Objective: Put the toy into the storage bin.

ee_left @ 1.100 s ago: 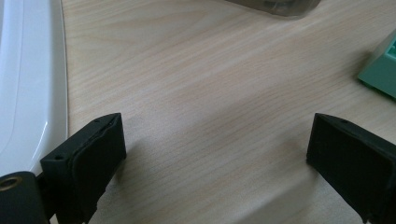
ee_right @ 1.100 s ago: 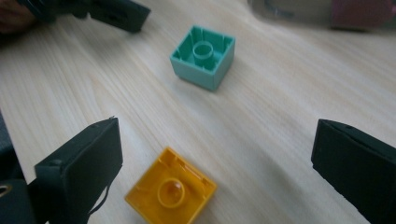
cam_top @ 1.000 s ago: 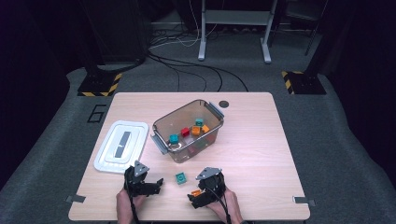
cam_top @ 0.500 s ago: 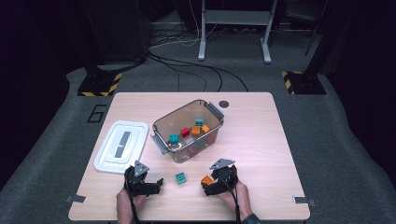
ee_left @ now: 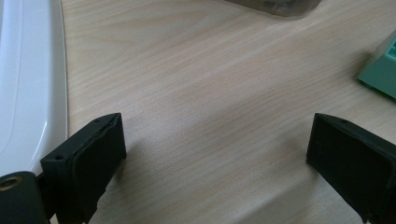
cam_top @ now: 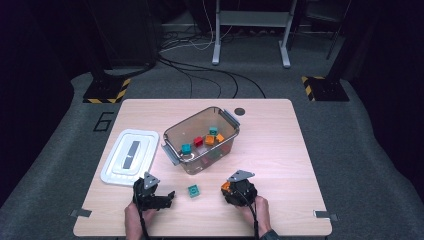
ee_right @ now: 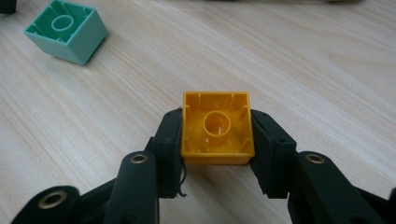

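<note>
My right gripper (ee_right: 217,118) is shut on an orange-yellow brick (ee_right: 217,128) that lies hollow side up on the table; its jaws have just closed, and both pads press the brick's sides. From above, the right gripper (cam_top: 228,189) and the orange brick (cam_top: 225,186) sit near the front edge. A teal brick (cam_top: 194,190) (ee_right: 65,30) lies loose between the two hands. My left gripper (cam_top: 169,197) (ee_left: 215,135) rests low over bare wood, open, with nothing between its jaws. The teal brick (ee_left: 383,65) is off to its right.
A clear plastic bin (cam_top: 172,136) at mid-table holds several coloured bricks. Its white lid (cam_top: 130,156) (ee_left: 28,84) lies flat to the left, close beside the left gripper. A small dark disc (cam_top: 240,111) sits behind the bin.
The right gripper shifted a little to the right along the front of the table, and its jaws closed on the orange brick. The left gripper stayed put.
</note>
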The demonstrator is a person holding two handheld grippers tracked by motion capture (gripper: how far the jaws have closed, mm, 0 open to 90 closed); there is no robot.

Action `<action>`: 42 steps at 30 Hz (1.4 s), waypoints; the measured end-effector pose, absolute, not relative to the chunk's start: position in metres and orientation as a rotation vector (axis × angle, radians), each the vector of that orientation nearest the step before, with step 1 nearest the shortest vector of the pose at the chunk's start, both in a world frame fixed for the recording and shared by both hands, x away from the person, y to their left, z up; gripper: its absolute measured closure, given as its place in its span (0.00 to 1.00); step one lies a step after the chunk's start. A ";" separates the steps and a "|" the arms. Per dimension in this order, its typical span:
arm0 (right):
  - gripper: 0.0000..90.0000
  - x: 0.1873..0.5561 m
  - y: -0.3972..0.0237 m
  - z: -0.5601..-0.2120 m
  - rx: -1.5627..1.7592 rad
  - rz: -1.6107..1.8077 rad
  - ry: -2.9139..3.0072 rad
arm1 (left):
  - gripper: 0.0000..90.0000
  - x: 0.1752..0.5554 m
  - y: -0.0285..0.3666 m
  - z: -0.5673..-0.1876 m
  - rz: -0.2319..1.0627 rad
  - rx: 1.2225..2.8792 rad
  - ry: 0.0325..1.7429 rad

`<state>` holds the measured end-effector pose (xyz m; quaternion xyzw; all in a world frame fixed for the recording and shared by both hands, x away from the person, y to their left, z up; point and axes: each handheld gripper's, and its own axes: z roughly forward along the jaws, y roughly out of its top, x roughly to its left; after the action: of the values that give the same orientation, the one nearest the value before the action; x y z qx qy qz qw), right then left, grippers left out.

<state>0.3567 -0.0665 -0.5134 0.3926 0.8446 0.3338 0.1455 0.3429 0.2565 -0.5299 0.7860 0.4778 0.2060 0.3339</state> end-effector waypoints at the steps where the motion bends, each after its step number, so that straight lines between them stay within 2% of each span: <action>1: 0.64 0.357 -0.068 -0.513 1.133 0.973 2.428 | 0.05 0.343 0.256 -0.530 0.538 2.048 1.249; 19: 0.65 0.375 -0.089 -0.488 1.172 1.048 2.306 | 0.05 0.343 0.257 -0.530 0.537 2.052 1.248; 42: 0.65 0.401 -0.116 -0.421 1.137 1.126 2.134 | 0.05 0.343 0.257 -0.530 0.537 2.052 1.248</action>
<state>0.4012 -0.1155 -0.4210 0.4143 0.7777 0.4104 0.2348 0.3432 0.2567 -0.5299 0.7861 0.4779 0.2057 0.3338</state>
